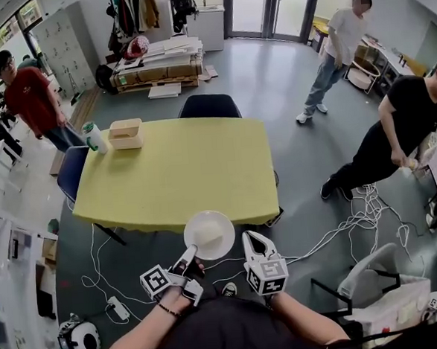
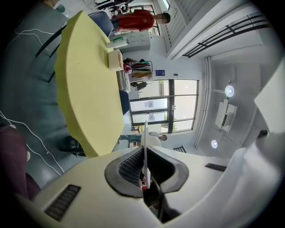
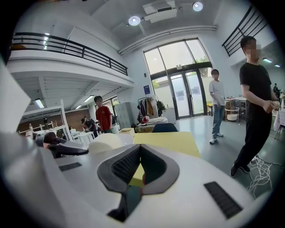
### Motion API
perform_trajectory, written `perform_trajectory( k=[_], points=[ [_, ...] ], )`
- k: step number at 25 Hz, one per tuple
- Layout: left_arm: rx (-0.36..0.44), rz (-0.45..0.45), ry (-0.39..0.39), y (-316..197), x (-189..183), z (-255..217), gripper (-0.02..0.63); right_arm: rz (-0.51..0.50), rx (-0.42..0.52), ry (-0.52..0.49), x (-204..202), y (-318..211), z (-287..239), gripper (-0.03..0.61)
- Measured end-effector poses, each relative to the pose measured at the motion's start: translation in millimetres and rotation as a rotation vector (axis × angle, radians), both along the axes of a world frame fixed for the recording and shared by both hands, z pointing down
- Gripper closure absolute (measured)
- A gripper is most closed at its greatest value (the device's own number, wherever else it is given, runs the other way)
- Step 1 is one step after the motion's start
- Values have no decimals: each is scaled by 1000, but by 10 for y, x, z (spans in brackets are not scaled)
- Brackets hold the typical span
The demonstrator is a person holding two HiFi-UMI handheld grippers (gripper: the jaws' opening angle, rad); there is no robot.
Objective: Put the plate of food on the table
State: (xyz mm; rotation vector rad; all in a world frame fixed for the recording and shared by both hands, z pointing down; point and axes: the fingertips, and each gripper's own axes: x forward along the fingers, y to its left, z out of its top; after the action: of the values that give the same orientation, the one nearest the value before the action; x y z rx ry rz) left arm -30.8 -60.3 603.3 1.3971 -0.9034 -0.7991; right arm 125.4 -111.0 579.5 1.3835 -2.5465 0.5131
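A white plate (image 1: 209,234) with a pale mound on it hangs over the near edge of the yellow table (image 1: 175,169). My left gripper (image 1: 190,252) is shut on the plate's near-left rim. In the left gripper view the plate (image 2: 145,138) shows edge-on as a thin white line, pinched by the left gripper (image 2: 145,156). My right gripper (image 1: 251,240) is just right of the plate and apart from it, shut on nothing. In the right gripper view the plate (image 3: 105,142) lies to the left of the right gripper (image 3: 139,149).
A wooden box (image 1: 126,133) and a white bottle (image 1: 94,138) stand at the table's far left corner. Chairs (image 1: 209,106) stand at the far and left sides. Cables (image 1: 355,213) and a power strip (image 1: 117,309) lie on the floor. Several people stand around.
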Motion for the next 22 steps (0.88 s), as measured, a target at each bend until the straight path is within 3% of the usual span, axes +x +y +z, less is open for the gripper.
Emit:
perform_trajectory(
  k=[22],
  points=[
    [-4,44,10,-982,24,75,591,54,-16,-1,55,-843,110,566]
  ],
)
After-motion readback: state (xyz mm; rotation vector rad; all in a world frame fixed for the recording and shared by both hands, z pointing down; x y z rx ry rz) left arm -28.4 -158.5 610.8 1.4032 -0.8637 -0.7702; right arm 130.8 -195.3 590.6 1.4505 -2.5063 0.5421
